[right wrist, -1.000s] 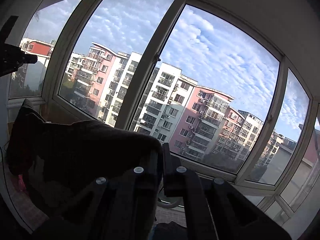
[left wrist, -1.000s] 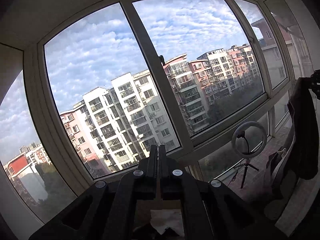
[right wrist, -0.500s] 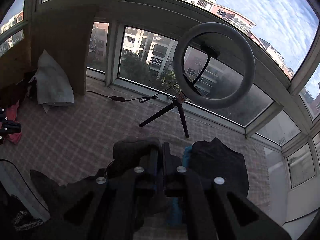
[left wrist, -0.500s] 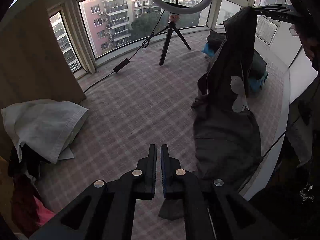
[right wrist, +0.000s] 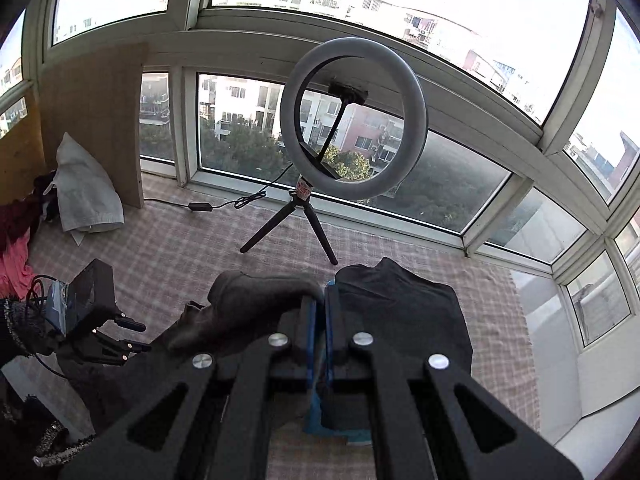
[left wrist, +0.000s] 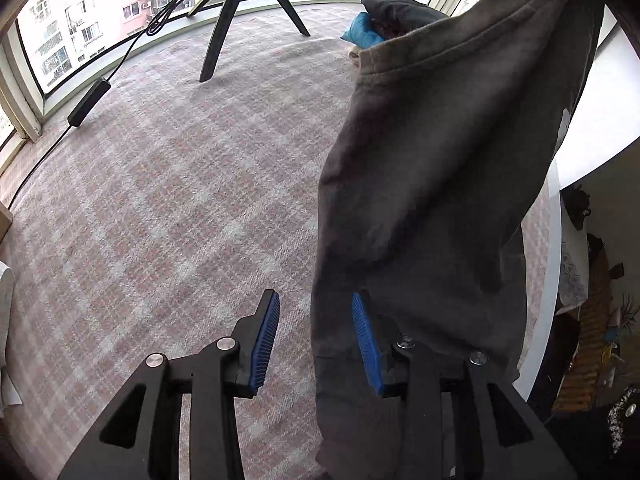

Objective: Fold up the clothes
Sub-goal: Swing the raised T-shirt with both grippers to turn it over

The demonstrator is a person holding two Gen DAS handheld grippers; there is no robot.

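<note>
Open rug left; tripod beyond

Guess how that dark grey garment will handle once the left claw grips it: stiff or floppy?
Likely floppy: the dark grey garment hangs in one long drape from above, sagging in soft folds. Probably fairly heavy for cloth, since it looks thick with a stitched hem. The left claw, jaws just opened, has its edge between its ribbed pads, so it should not slip much.
</note>
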